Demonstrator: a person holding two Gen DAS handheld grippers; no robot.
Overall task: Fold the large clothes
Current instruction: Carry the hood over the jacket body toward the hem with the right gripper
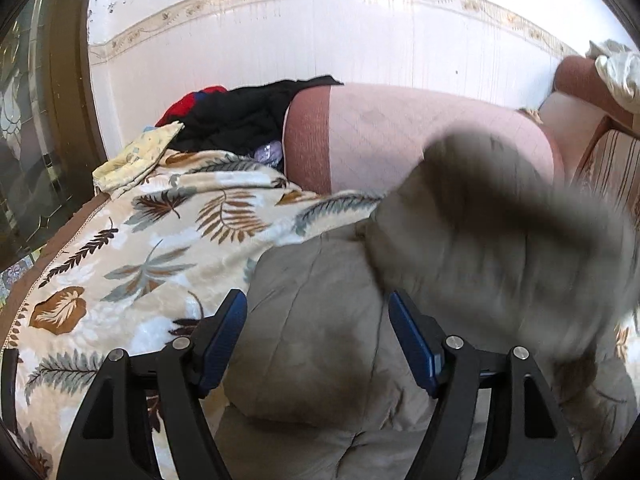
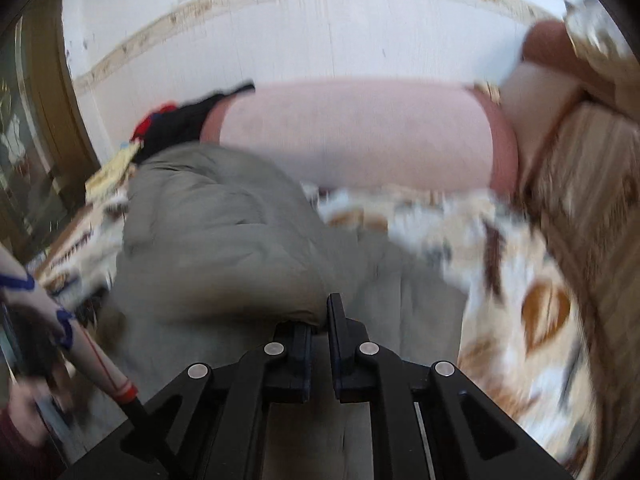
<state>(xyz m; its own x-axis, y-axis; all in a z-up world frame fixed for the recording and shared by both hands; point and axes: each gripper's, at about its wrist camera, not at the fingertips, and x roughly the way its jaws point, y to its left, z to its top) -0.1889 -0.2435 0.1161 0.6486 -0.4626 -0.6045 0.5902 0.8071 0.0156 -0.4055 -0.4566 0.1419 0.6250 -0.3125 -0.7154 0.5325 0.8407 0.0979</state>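
Jacket (image 2: 224,240), grey-green and padded, lay on the leaf-print blanket (image 1: 120,240) covering the bed, in front of the pink bolster (image 1: 400,136). In the right wrist view its bulk ran from the far left near the dark clothes pile (image 1: 240,116) toward the near centre; exact long axis was hard to judge, frame blurred. Right claw (image 2: 320,320) was pressed together, pinching a fold of the jacket at its near edge. Left claw (image 1: 318,320) was spread wide, hovering over the jacket, nothing between its blue pads (image 1: 224,340). In the left wrist view a blurred flap of the jacket was lifted at right. White wall (image 1: 320,48) with patterned border stood behind.
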